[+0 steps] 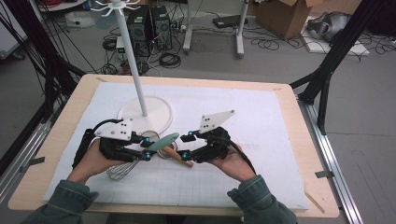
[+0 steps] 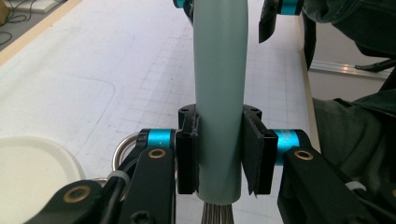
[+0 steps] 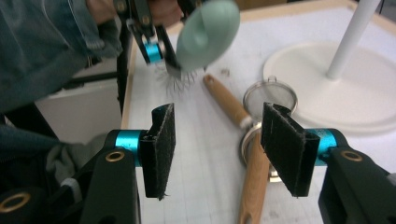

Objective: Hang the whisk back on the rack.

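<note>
A whisk with a mint-green handle [image 1: 161, 142] is held off the white mat, its wire loops [image 1: 122, 170] trailing toward the person. My left gripper [image 1: 146, 147] is shut on that handle [image 2: 219, 93], pads pressed on both sides near the wires [image 2: 217, 214]. My right gripper [image 1: 186, 145] faces it with jaws open and nothing between them. In the right gripper view the handle's rounded end [image 3: 208, 35] sits just beyond my right gripper [image 3: 219, 135], with the left gripper [image 3: 154, 46] clamped behind it.
A white hook stand rises on a pole [image 1: 133, 60] from a round base [image 1: 145, 116] behind the grippers. Wooden-handled utensils [image 3: 226, 100] and a small mesh strainer [image 3: 271, 98] lie on the mat under the right gripper. Cables and boxes cover the floor beyond.
</note>
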`<state>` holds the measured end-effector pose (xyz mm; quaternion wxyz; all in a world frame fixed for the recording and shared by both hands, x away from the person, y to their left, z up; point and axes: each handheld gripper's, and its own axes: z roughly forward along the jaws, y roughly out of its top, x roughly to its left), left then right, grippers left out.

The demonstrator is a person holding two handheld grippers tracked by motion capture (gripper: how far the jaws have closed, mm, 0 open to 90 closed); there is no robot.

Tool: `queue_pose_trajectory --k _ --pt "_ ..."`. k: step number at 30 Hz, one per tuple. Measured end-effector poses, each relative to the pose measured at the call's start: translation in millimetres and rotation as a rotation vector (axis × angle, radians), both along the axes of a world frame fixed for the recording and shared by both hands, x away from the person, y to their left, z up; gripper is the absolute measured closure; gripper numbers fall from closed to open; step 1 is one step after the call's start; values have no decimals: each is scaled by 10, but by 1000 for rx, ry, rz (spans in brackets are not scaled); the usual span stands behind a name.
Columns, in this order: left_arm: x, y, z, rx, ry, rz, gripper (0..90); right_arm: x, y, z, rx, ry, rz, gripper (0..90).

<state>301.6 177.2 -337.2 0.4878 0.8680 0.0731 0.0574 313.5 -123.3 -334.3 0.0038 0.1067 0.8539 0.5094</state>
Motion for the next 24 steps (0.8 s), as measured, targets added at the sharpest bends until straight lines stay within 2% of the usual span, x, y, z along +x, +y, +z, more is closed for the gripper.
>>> queue_pose_trajectory --k 8,12,19,24 --pt "18 -46 45 -9 2 -11 695 43 147 158 42 -1 3 488" --pt "36 -53 80 -17 -1 -3 694 71 176 215 78 8 34 630" --pt "33 -47 119 -19 -5 1 694 81 211 294 90 15 48 645" --pt "36 -14 169 -48 -10 14 694 85 259 375 95 0 47 646"
